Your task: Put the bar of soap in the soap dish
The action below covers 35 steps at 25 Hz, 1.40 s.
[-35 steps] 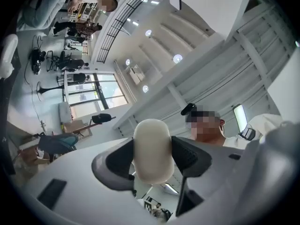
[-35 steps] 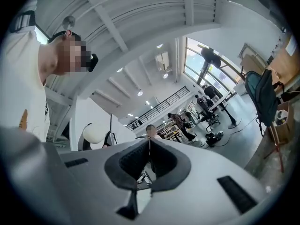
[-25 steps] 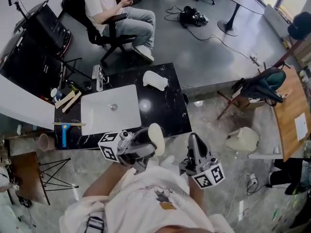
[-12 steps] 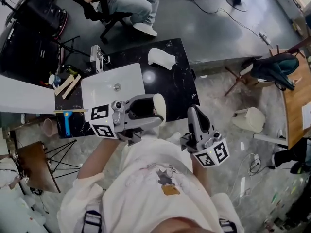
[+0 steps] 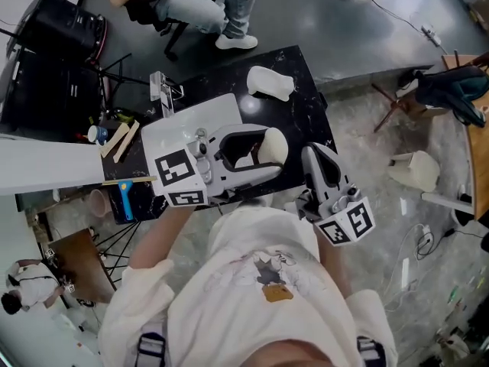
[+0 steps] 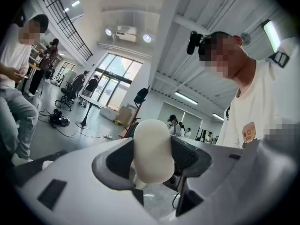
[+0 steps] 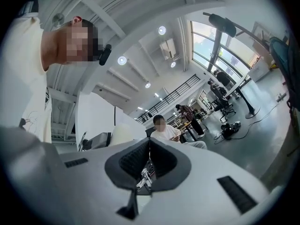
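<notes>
The left gripper (image 5: 263, 151) pinches the bar of soap (image 6: 151, 146) between its 2 jaws. The left gripper view shows the pale rounded bar squeezed across its narrow width, with its long axis crosswise to the jaws and its end standing proud of them. In the head view the bar hangs over the near part of the black worktop (image 5: 302, 125), just right of the white sink (image 5: 179, 128). How high it is above the surface cannot be told.

The white soap dish (image 5: 270, 82) sits on the far right part of the worktop, well apart from the bar and almost straight beyond it. The left gripper's jaws point right, so the dish lies off to the far side of them rather than ahead. The dish's long axis runs roughly left to right, while the bar seems to run near to far. A turn of the wrist is probably needed so the 2 line up.

The right gripper (image 5: 315, 157) has its jaws pressed together on nothing and hangs near and to the right of the bar. The left gripper carries the bar and looks slightly nearer the dish.

The likely next move is a carry away from the body, then a lowering into the dish.
</notes>
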Available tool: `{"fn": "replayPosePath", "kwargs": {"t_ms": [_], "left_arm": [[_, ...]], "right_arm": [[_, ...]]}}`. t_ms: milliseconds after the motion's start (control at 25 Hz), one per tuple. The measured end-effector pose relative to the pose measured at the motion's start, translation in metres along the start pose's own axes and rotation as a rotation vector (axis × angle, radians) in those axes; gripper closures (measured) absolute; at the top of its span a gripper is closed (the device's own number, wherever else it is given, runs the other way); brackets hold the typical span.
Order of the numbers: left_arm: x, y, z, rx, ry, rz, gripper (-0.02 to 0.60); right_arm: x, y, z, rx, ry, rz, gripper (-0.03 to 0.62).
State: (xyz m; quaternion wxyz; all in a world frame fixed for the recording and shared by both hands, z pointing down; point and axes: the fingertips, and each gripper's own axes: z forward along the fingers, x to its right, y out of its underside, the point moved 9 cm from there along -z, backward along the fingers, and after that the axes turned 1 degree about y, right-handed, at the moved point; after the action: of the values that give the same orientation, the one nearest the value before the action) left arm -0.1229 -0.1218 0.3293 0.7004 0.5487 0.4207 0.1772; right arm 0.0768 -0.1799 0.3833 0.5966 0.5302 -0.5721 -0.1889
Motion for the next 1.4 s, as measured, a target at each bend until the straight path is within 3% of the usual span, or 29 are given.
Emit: {"fn": "replayPosePath", "kwargs": {"t_ms": [240, 520, 880, 1160, 1400], "left_arm": [[-0.028, -0.011, 0.010, -0.136, -0.034, 0.092, 0.319], [-0.055, -0.016, 0.019, -0.342, -0.058, 0.290, 0.319], [-0.102, -0.011, 0.024, -0.555, -0.081, 0.462, 0.321], [-0.141, 0.003, 0.028, -0.690, -0.072, 0.546, 0.321], [-0.163, 0.019, 0.033, -0.738, -0.032, 0.546, 0.321]], "right_arm": [[0.011, 0.011, 0.019, -0.003, 0.022, 0.010, 0.585], [0.031, 0.021, 0.038, -0.019, 0.053, 0.005, 0.585], [0.058, 0.040, 0.070, -0.058, 0.082, -0.011, 0.585], [0.074, 0.064, 0.100, -0.110, 0.089, -0.017, 0.585], [0.083, 0.068, 0.101, -0.136, 0.146, -0.023, 0.585]]}}
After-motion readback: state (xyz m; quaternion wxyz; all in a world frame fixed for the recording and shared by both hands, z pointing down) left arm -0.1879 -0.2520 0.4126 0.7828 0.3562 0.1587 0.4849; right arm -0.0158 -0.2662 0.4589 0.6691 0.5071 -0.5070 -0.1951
